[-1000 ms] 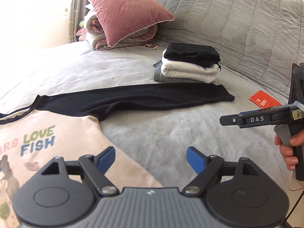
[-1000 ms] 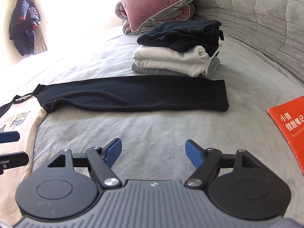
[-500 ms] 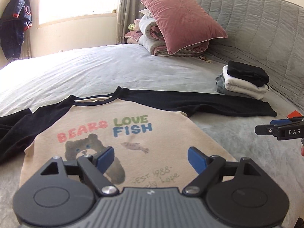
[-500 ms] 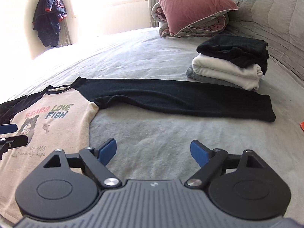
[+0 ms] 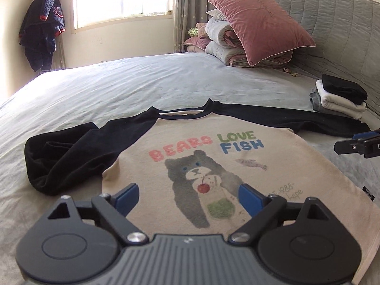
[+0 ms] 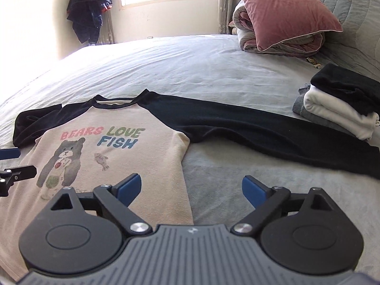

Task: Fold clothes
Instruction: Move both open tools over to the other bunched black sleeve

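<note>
Shirt (image 5: 213, 166) hem hidden behind left tool (image 5: 188, 198); far cuff cropped.

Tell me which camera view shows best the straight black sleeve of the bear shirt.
The right wrist view: the straight sleeve lies there whole, from shoulder to cuff, beside the folded stack. In the left wrist view the sleeve is far off, foreshortened, and its cuff ends behind the right gripper.

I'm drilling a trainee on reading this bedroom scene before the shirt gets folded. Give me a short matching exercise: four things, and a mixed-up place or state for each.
Things:
1. bear shirt
2. pink pillow
3. dark jacket
4. stack of folded clothes

Places or states:
A. hanging by the window
B. spread flat on the bed, print up
C. on a rolled quilt
D. black on top, white below, grey lowest

Pairs: 1-B, 2-C, 3-A, 4-D
</note>
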Available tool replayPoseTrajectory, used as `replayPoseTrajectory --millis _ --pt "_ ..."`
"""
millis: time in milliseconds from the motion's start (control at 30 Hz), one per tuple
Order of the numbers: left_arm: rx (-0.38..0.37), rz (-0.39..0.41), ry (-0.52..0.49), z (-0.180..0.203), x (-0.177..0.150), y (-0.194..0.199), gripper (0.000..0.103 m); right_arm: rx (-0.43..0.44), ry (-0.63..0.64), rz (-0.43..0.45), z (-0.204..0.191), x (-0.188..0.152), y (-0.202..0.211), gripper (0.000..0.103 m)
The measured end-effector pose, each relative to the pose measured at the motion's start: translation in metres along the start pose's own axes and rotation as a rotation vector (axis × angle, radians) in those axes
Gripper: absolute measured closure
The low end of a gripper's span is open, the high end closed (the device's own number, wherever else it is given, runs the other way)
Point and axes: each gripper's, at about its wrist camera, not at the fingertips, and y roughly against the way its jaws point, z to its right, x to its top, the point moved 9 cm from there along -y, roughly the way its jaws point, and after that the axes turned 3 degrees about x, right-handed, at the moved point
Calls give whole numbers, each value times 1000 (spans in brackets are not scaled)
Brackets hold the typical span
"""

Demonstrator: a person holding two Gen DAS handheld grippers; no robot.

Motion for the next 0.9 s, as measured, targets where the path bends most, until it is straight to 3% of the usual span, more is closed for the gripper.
replayPoseTrajectory --millis 433,900 --pt "97 -14 59 -77 -19 -4 9 59 -6 -8 -64 14 -32 7" --pt "207 -15 137 -132 -34 -16 7 167 123 3 -157 30 -65 3"
